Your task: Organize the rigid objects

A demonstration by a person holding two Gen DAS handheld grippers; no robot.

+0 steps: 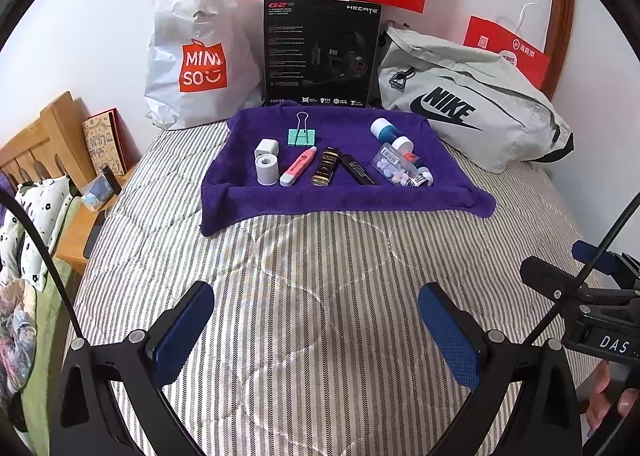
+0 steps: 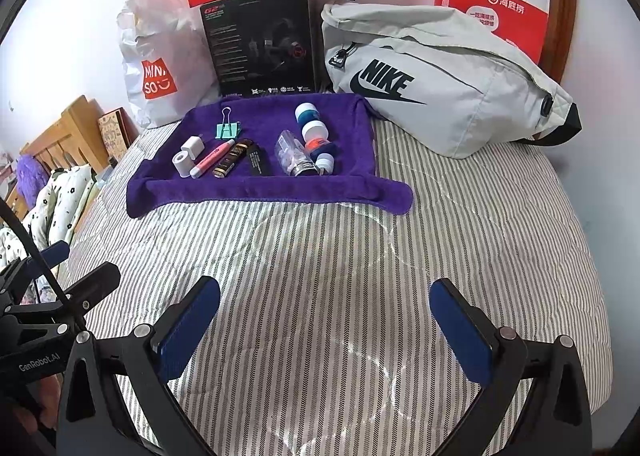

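Note:
A purple towel (image 1: 400, 197) (image 2: 260, 187) lies on the striped bed with small items on it. From left: a white charger (image 1: 266, 147), a white tape roll (image 1: 267, 169), a mint binder clip (image 1: 302, 133), a pink highlighter (image 1: 298, 166), a gold-black bottle (image 1: 326, 167), a black tube (image 1: 357, 169), a clear pill box (image 1: 392, 164) and white-capped bottles (image 1: 384, 129). My left gripper (image 1: 316, 330) hovers open over the bedspread, well short of the towel. Beside it my right gripper (image 2: 324, 330) is also open and holds nothing.
Along the wall stand a white Miniso bag (image 1: 196, 55), a black headset box (image 1: 320, 53), a grey Nike bag (image 1: 472, 103) and red paper bags (image 1: 508, 45). A wooden nightstand (image 1: 76, 232) and pillows sit at the left bed edge.

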